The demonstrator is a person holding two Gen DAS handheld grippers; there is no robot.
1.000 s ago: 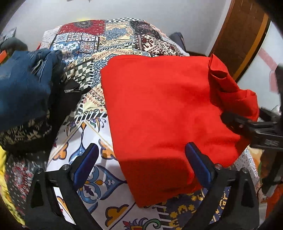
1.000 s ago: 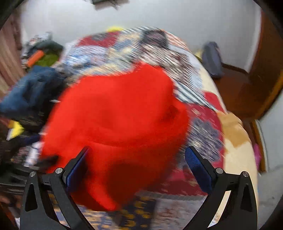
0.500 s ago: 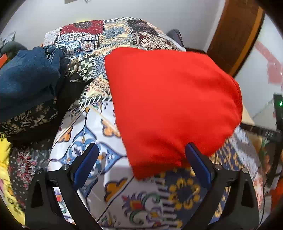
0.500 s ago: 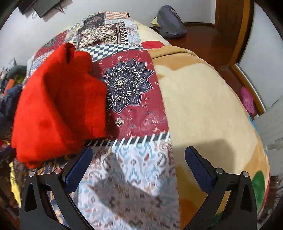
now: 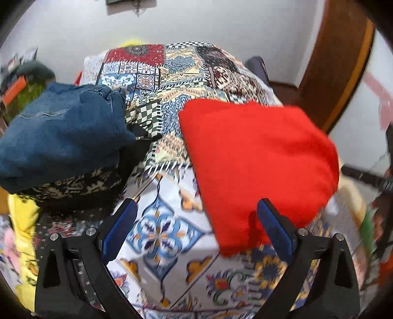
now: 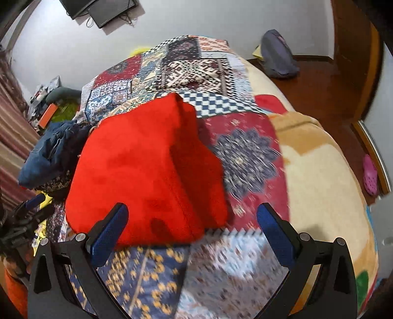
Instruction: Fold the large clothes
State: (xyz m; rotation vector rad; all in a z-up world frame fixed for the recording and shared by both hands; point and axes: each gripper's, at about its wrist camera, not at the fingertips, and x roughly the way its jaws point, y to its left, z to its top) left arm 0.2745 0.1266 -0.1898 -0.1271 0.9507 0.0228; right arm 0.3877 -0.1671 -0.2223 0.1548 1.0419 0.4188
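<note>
Red garment (image 5: 258,159) folded at frame centre on bed (image 5: 159,233); both tongs (image 5: 196,230) (image 6: 191,230) apart, empty; a careless regrasp could unfold it.

A bed (image 6: 319,171) fills the room, covered by a patchwork bedspread (image 6: 196,66) and a beige blanket (image 6: 324,196). Pale plain walls (image 6: 184,22) stand behind it, with a dark screen (image 6: 98,9) mounted high up. A brown wooden door (image 5: 341,63) stands to the right. The floor (image 6: 319,81) is polished dark wood, with a grey bag (image 6: 277,56) and a pink clog (image 6: 370,174) on it.
</note>
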